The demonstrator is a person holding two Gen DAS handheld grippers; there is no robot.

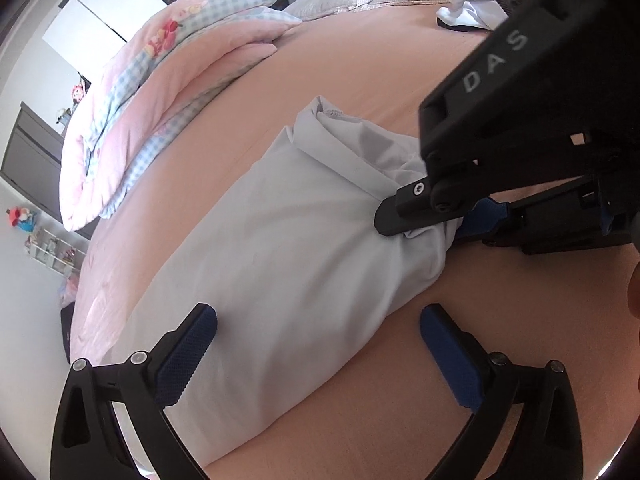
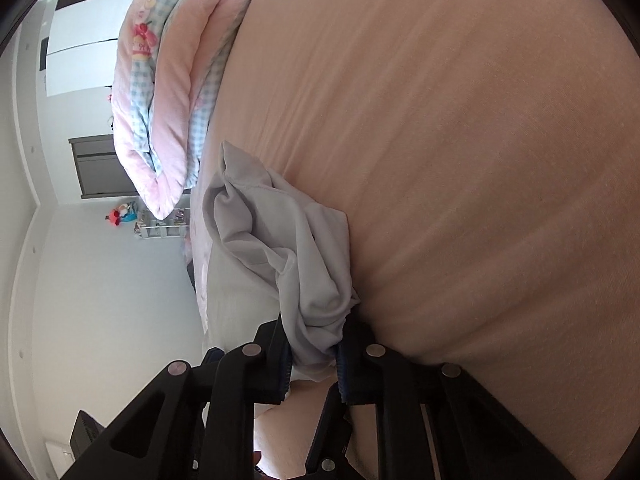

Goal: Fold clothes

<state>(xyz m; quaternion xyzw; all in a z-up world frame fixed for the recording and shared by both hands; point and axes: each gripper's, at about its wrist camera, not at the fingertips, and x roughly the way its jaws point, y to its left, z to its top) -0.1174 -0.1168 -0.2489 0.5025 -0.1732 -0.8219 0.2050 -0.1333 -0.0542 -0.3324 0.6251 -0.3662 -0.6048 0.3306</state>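
The right gripper [image 2: 314,368] has its blue-padded fingers [image 2: 347,376] pinched tight on a bunched corner of the pale grey garment [image 1: 280,272], the cloth squeezed between the pads and spilling out above them. The left gripper [image 1: 318,350] stands spread wide, its two pads either side of the garment's near end, one over the cloth and one over bare sheet, neither pressing on it.

The garment lies along the peach bed sheet [image 2: 480,160], crumpled at the gripped end and smoother toward the left gripper. Bare sheet stretches well beyond it on the side away from the folded pink and blue-checked quilt [image 1: 168,92], which is heaped near the bed's far edge, apart from the garment.

Only the left wrist view takes in the whole length of the garment, the right gripper's body, and white clothing [image 1: 464,16] at the bed's far end. The right wrist view alone shows the clamped folds close up.

Beyond the bed's edge, a small white shelf [image 1: 56,252] against the wall holds items too small to identify.
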